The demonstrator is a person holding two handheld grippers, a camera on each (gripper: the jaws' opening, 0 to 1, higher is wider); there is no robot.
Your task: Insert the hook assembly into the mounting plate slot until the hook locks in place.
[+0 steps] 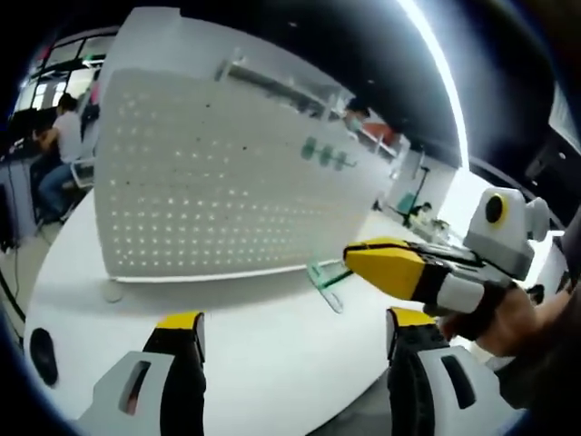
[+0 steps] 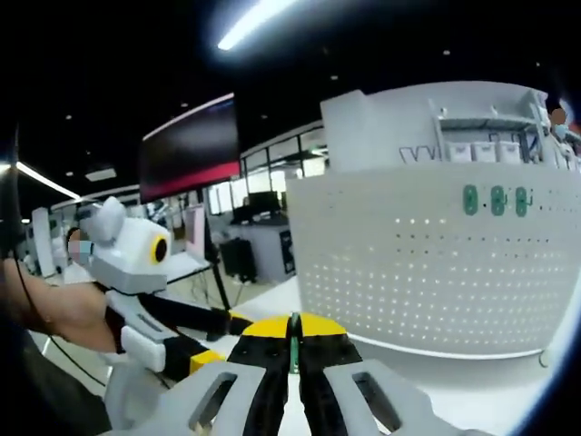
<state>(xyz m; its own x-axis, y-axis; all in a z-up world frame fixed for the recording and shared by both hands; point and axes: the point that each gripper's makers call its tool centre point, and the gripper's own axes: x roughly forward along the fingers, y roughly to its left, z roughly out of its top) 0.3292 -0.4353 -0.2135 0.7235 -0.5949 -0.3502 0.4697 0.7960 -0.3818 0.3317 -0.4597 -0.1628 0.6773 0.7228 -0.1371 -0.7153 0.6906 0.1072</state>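
Left gripper view: left tool [image 1: 292,334] has its two yellow-tipped jaws spread wide with nothing between them, bare white tabletop [image 1: 263,363] under the gap. Right tool [image 1: 356,263] comes in from the right, yellow nose pointing left toward the plate, jaws pinched on the hook assembly [image 1: 325,283]. That part is one thin translucent green strip, long axis running diagonally from the right tool's tip down toward the left tool, its lower end on or just over the tabletop, can't tell which. It sits just in front of the mounting plate's bottom edge, apart from the plate face.

Mounting plate [image 1: 218,173]: one white perforated panel, standing upright on the tabletop ahead of both tools, regular grid of small holes, smooth matte finish. Three green hooks [image 1: 324,154] already sit in a short row near its upper right.

Right gripper view: right tool [image 2: 292,350] jaws closed together on the green strip [image 2: 293,341], seen edge-on as a narrow vertical sliver between the yellow tips, pointing forward. Plate [image 2: 436,263] is ahead and right of the tool, the same three green hooks [image 2: 497,200] near its top right. Left tool [image 2: 204,350] shows at lower left, held by a hand [image 2: 64,313]. A person [image 1: 62,145] sits at a desk far left, beyond the plate
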